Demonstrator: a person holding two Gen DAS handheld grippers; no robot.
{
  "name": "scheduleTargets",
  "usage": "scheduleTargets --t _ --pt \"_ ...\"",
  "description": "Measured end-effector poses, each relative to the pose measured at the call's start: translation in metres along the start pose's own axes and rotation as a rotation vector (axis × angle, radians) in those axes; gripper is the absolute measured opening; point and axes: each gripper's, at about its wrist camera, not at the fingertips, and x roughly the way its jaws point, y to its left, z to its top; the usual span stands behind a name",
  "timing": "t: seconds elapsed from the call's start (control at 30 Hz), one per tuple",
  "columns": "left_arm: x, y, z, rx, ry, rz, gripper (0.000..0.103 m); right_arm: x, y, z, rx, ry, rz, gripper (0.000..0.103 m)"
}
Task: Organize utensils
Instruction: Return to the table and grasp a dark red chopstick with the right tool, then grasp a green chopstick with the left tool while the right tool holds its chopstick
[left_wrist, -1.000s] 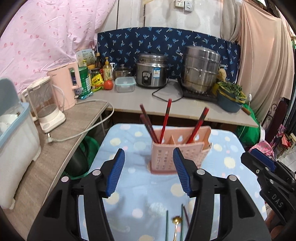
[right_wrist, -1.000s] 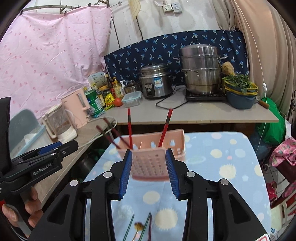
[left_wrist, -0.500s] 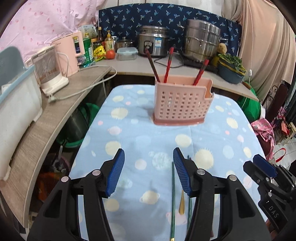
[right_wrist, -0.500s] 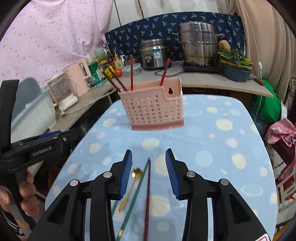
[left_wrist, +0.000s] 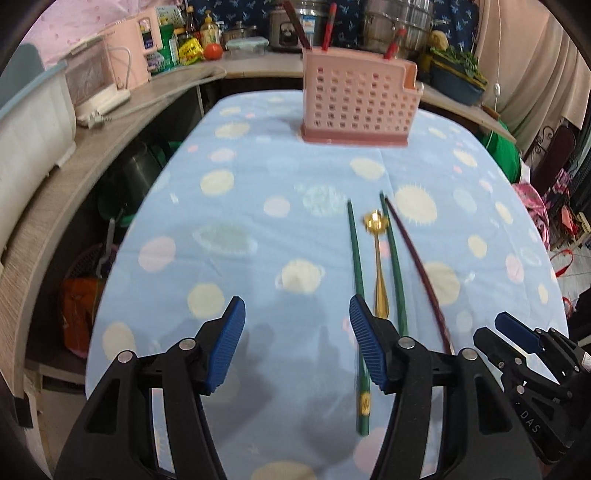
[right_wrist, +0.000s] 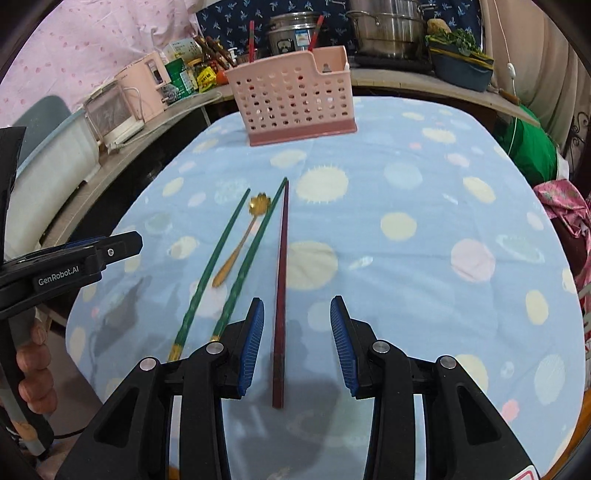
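On the surface (right_wrist: 424, 206), under its dotted blue cloth, four loose utensils lie side by side in front of us: two green chopsticks (right_wrist: 216, 254), a small gold spoon (right_wrist: 240, 243) between them, and a dark red chopstick (right_wrist: 282, 258) to their right. The pink slotted holder (right_wrist: 295, 98) stands well apart at the far end, with several red chopsticks already upright in it.

Our right gripper (right_wrist: 297, 341) hangs spread over the near end of the dark red chopstick, with nothing pinched. Our left gripper (left_wrist: 297, 341) is opening, its right finger over the near end of one green chopstick (left_wrist: 358, 280), and holds nothing.

We judge the sticks light, stiff, thin and smooth, so they may roll or slip on the soft cloth. We should pinch across the thicker near end. The spoon looks light and slick too; its handle is the place to take it.
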Motion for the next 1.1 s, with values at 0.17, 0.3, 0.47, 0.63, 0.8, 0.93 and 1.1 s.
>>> scheduleTargets --t 0.17,0.3,0.47,0.63,0.8,0.93,1.1 --pt "0.007 -0.001 -0.020 0.009 0.045 -0.004 0.056 0.005 0.006 -0.017 -0.020 0.024 -0.008 0.037" --pt "0.008 -0.004 -0.030 0.016 0.061 -0.013 0.057 0.006 0.010 -0.020 -0.030 0.031 -0.005 0.035" --pt "0.009 -0.012 -0.038 0.037 0.075 -0.025 0.061 0.009 0.011 -0.023 -0.040 0.035 -0.014 0.031" --pt "0.011 -0.018 -0.046 0.051 0.094 -0.040 0.061 0.012 0.013 -0.027 -0.053 0.048 -0.021 0.021" --pt "0.013 -0.021 -0.050 0.057 0.111 -0.050 0.061 0.014 0.012 -0.030 -0.048 0.055 -0.027 0.014" --pt "0.016 -0.023 -0.054 0.065 0.125 -0.061 0.061 0.014 0.010 -0.030 -0.042 0.056 -0.030 0.009" --pt "0.020 -0.026 -0.057 0.068 0.141 -0.069 0.061 0.014 0.010 -0.031 -0.041 0.055 -0.031 0.008"
